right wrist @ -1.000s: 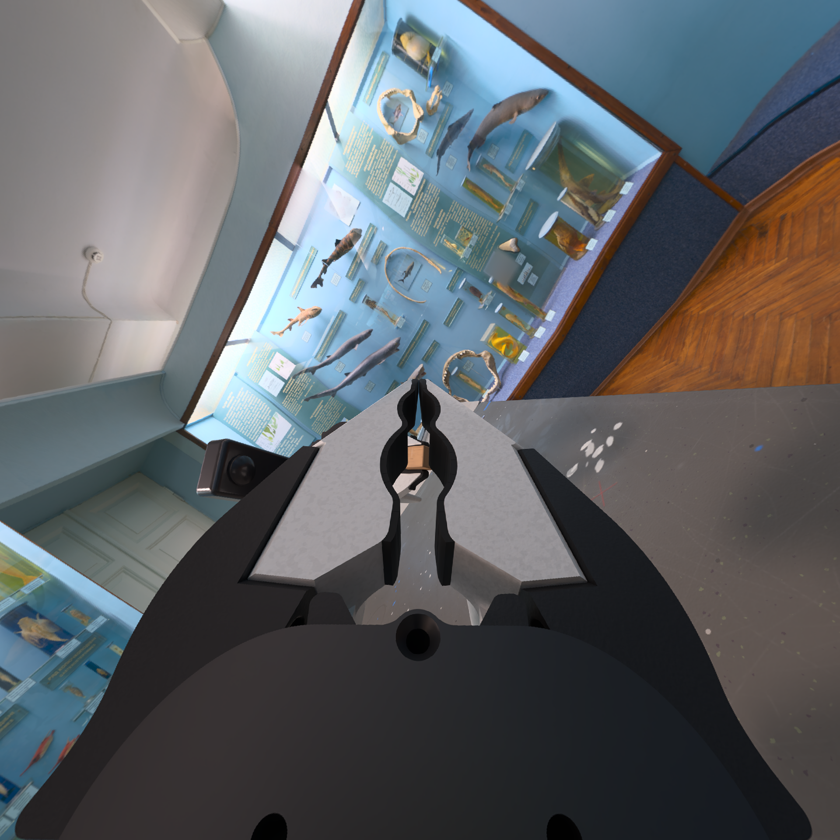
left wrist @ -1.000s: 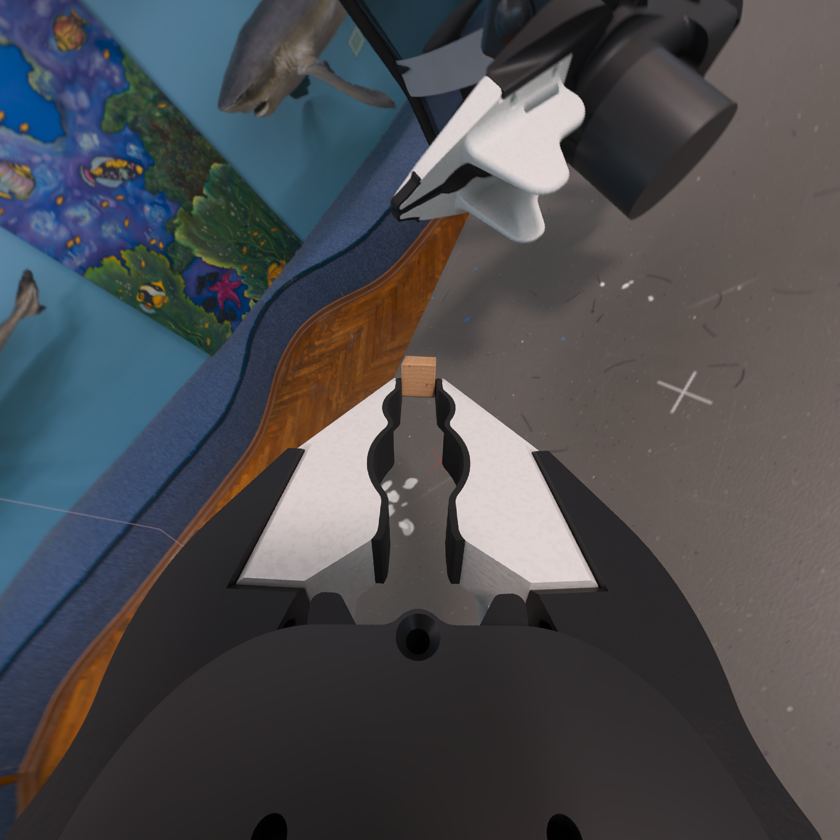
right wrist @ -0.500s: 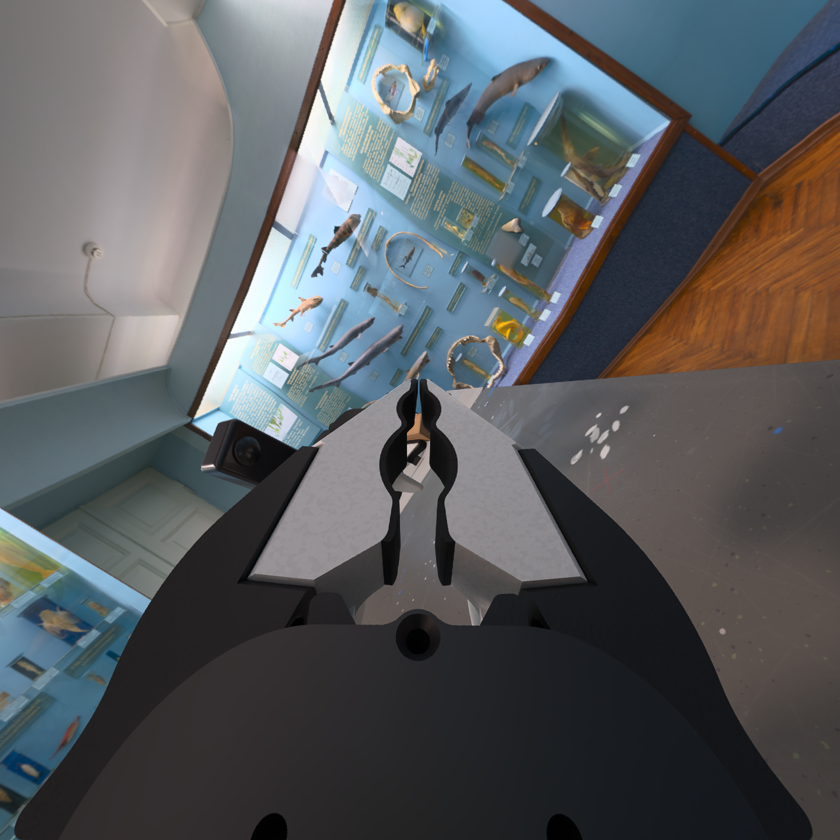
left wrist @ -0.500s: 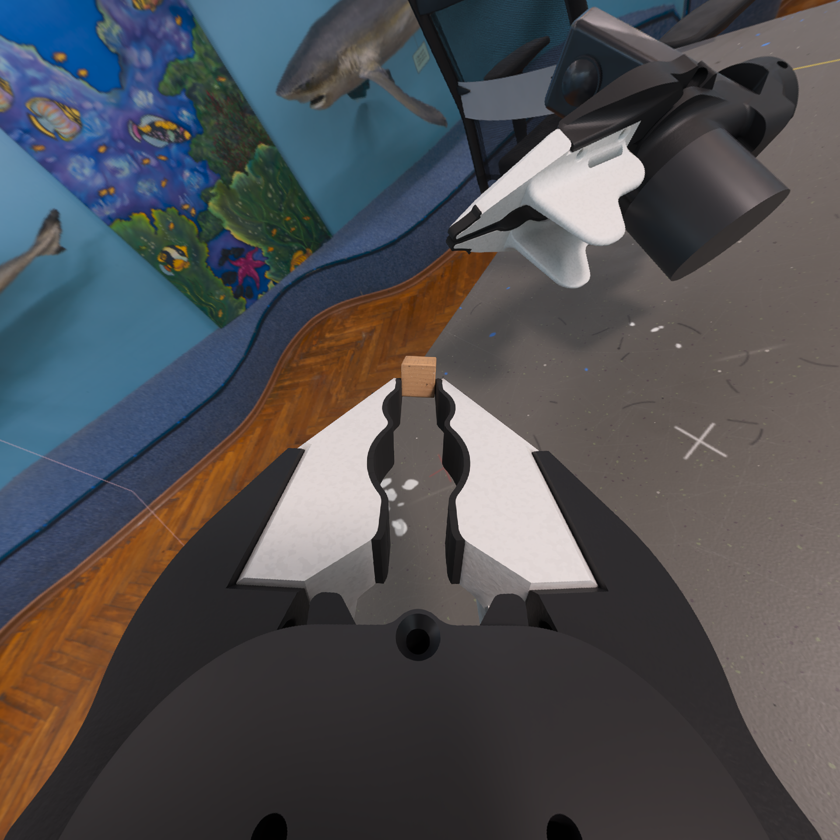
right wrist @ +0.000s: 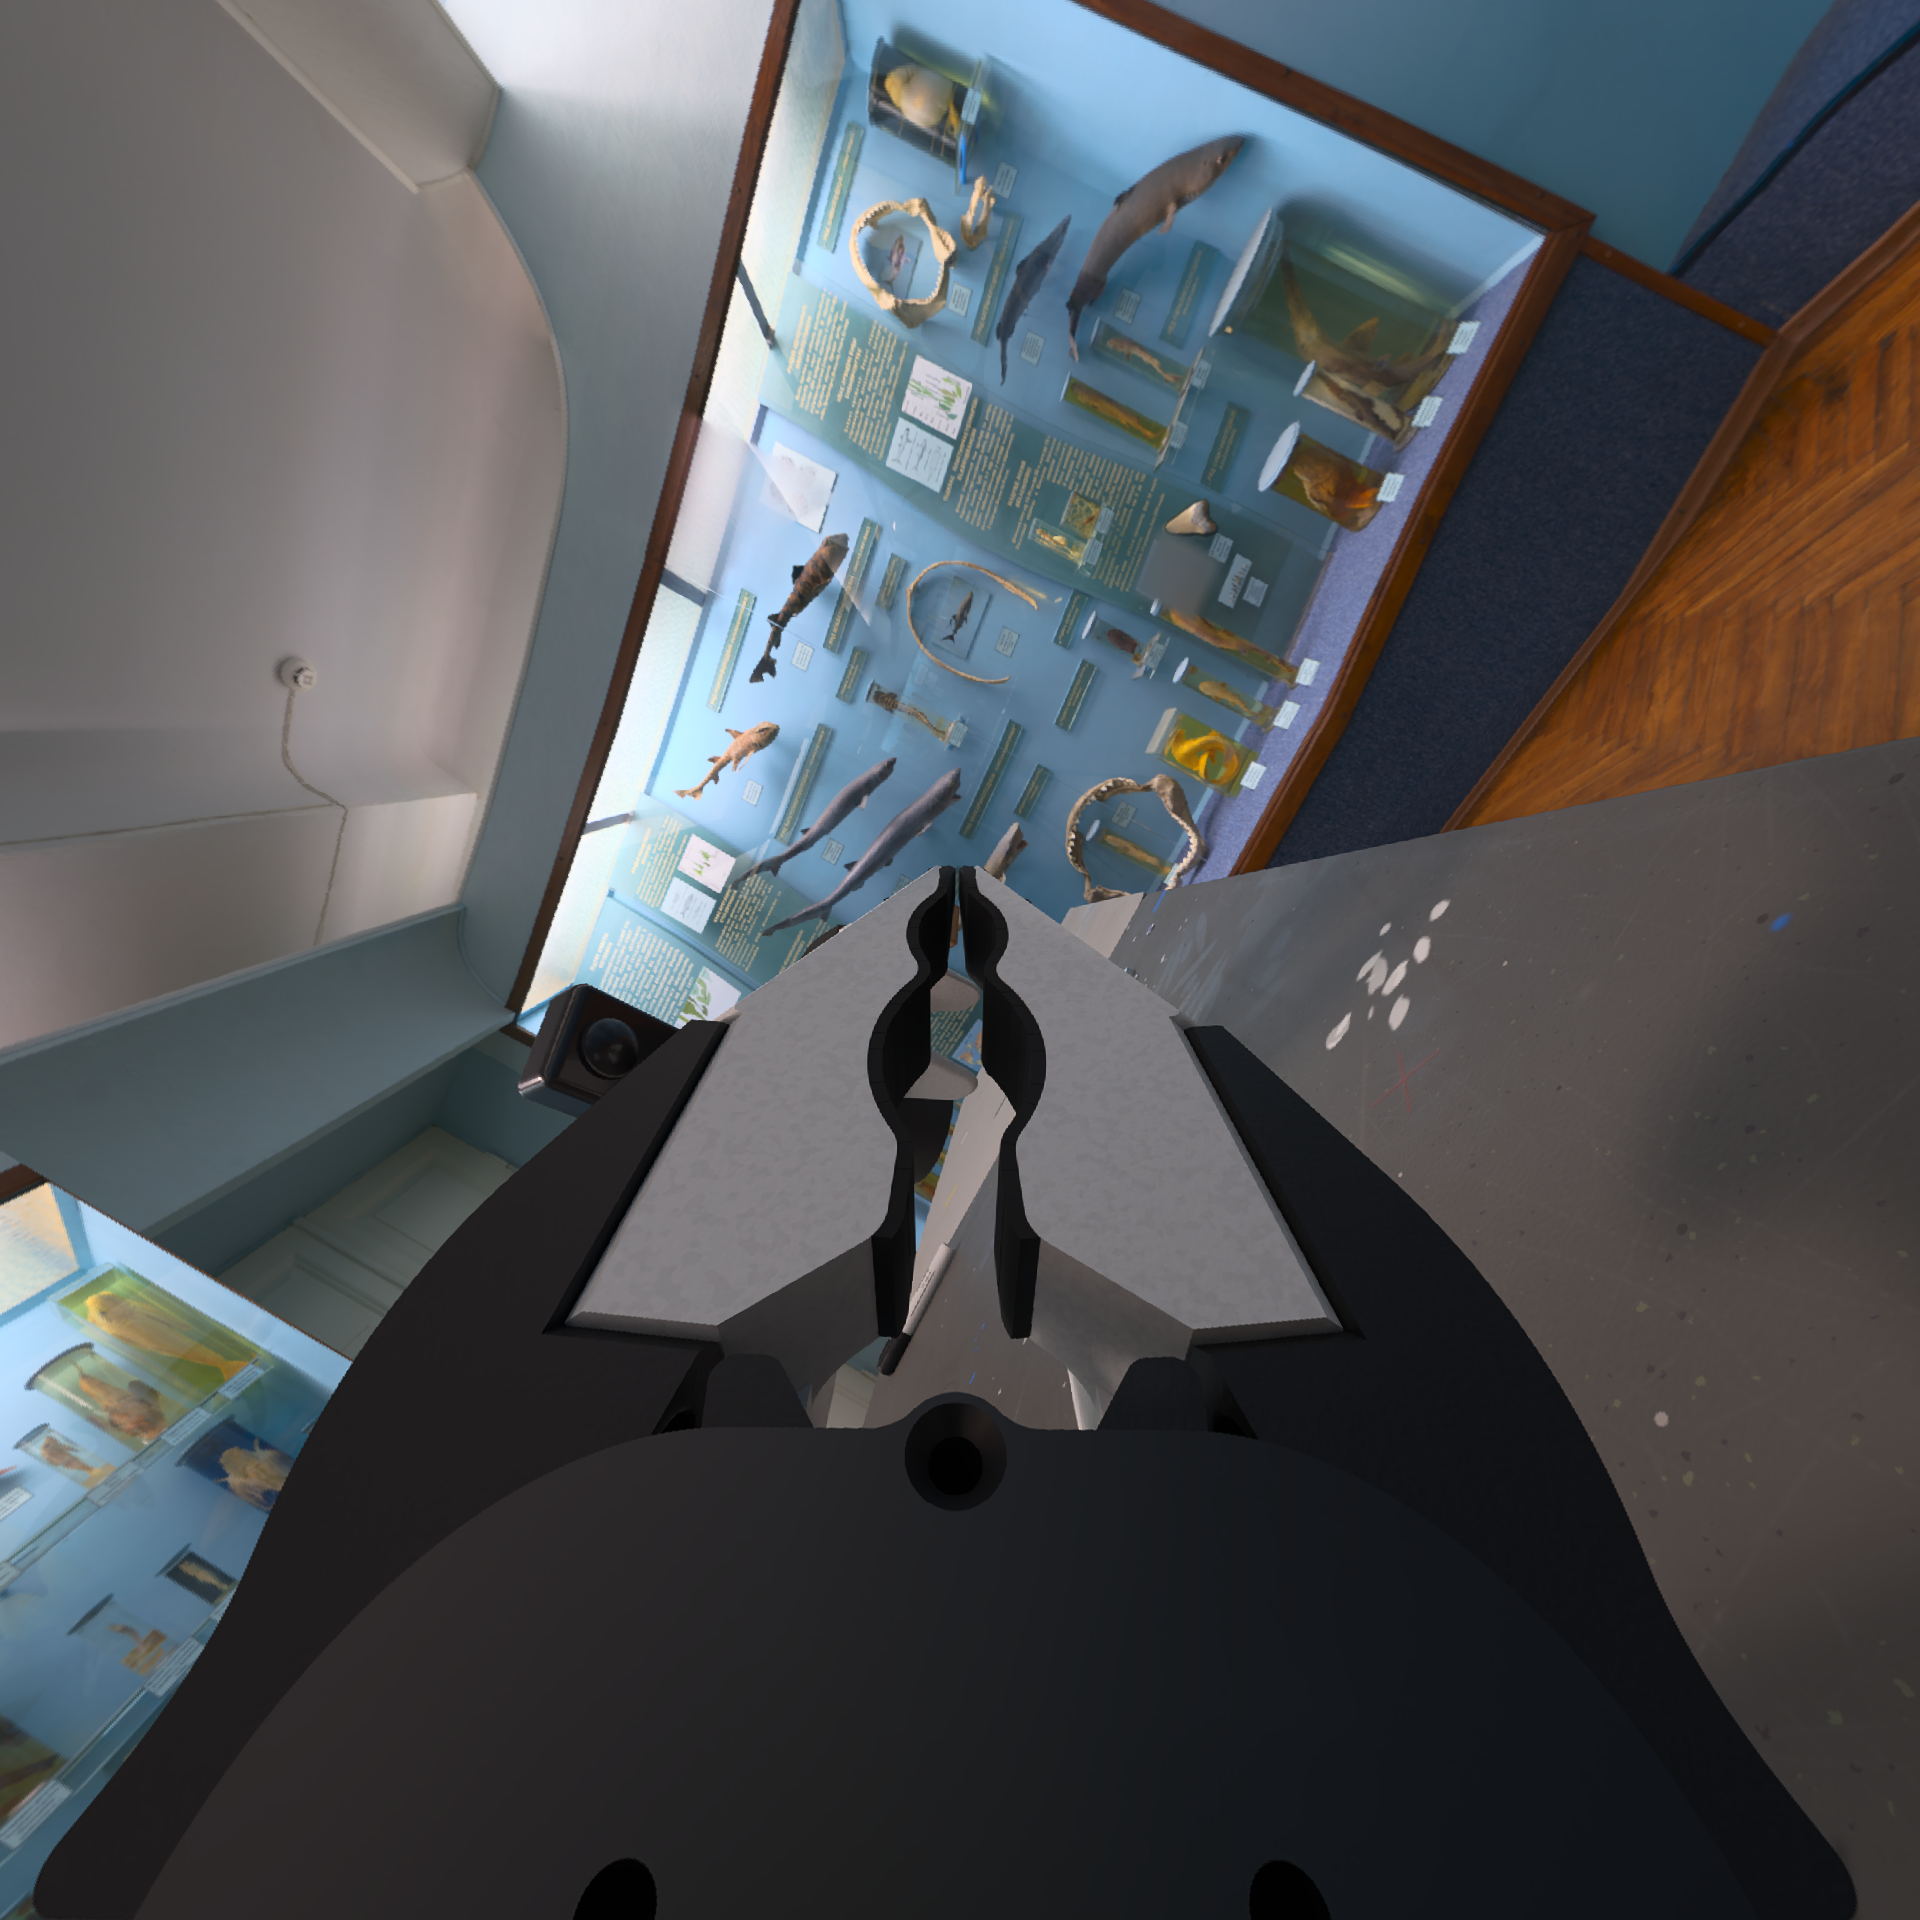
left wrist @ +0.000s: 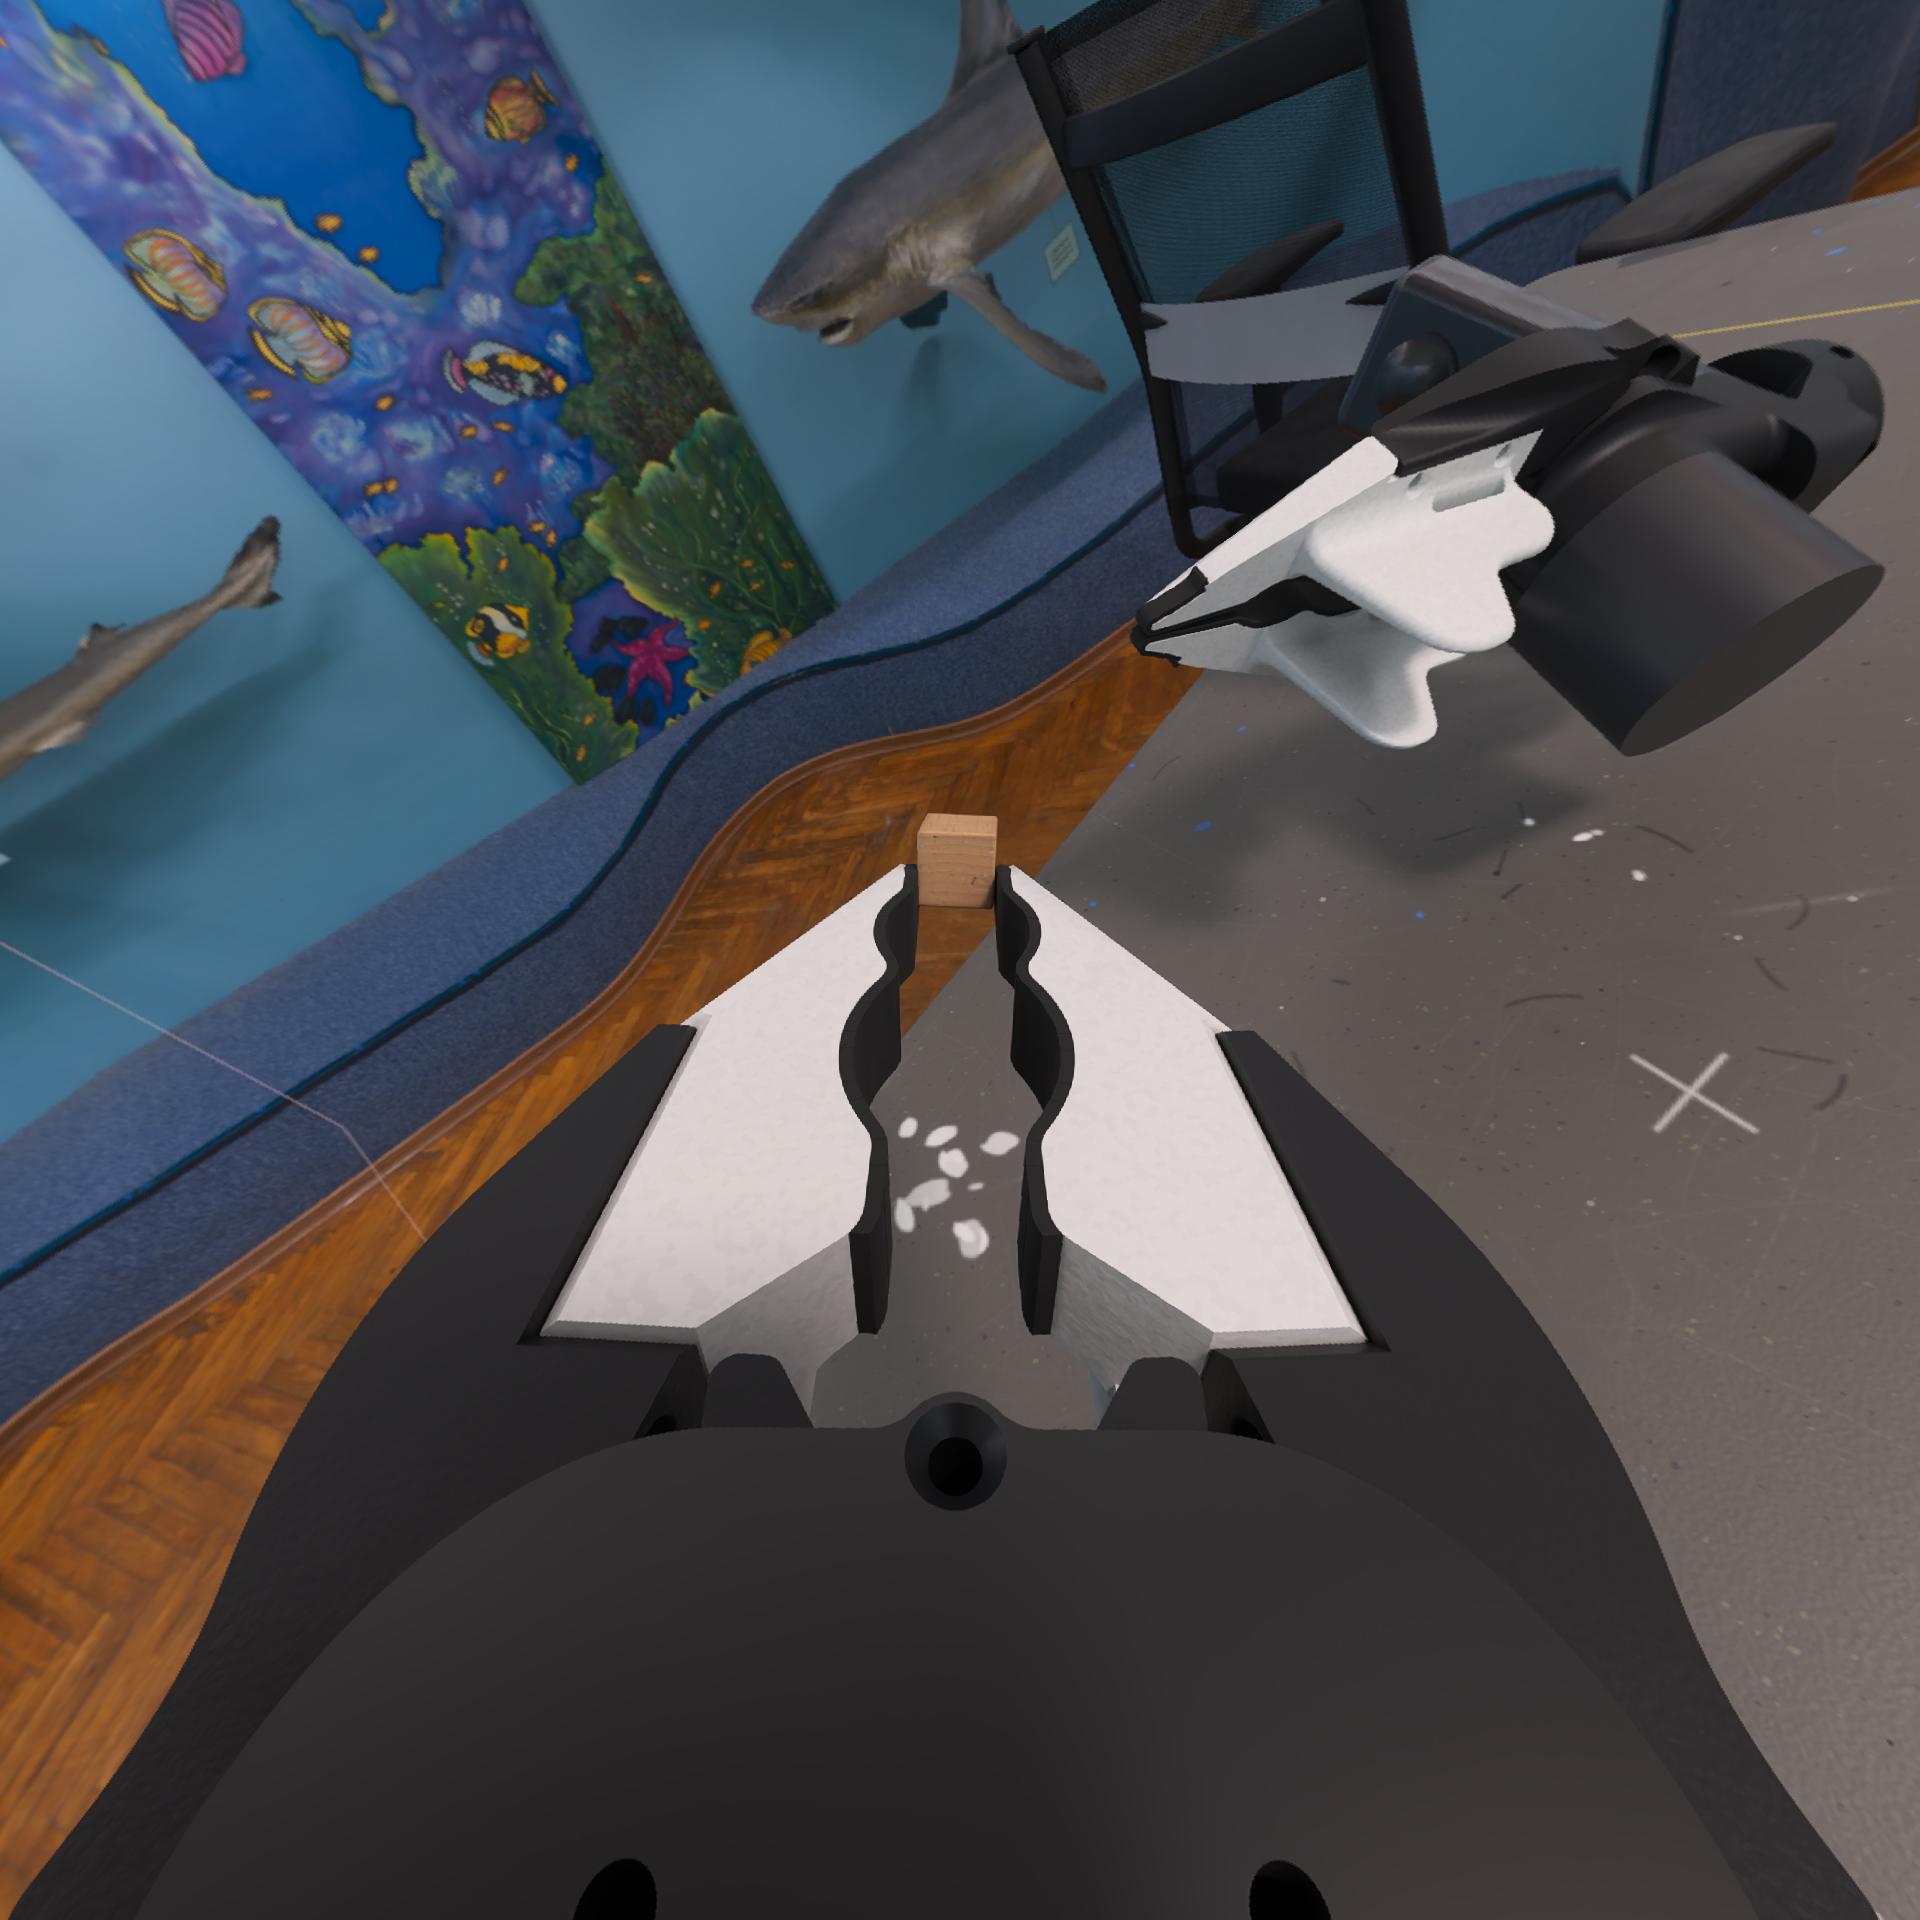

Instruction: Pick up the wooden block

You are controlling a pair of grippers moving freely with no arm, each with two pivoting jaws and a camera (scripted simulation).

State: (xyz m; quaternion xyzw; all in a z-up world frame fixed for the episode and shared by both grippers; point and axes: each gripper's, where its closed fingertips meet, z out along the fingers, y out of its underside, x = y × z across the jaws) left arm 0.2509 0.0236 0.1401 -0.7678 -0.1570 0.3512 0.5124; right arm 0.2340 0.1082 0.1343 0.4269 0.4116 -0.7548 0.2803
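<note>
The wooden block [left wrist: 957, 854] is a small light-brown cube pinched between the fingertips of my left gripper [left wrist: 957, 883]. The left gripper is shut on it and holds it in the air above the grey table's [left wrist: 1455, 1039] left edge. My right gripper [left wrist: 1148, 629] hovers above the table at the upper right of the left wrist view, shut and empty. In the right wrist view the right gripper [right wrist: 956, 883] has its tips together with nothing between them. The block is hidden there. Only the left gripper's black camera housing [right wrist: 592, 1044] shows beside the right fingers.
A black mesh chair [left wrist: 1247, 156] stands at the table's far side. The table carries a white chalk cross [left wrist: 1694, 1093] and white paint spots [left wrist: 945, 1174]. Beyond its edge are a wooden floor [left wrist: 520, 1091], blue carpet and walls with fish displays.
The left gripper has turned and lifted with the block still in its tips. In the right wrist view the block has slid out of sight behind the fingers.
</note>
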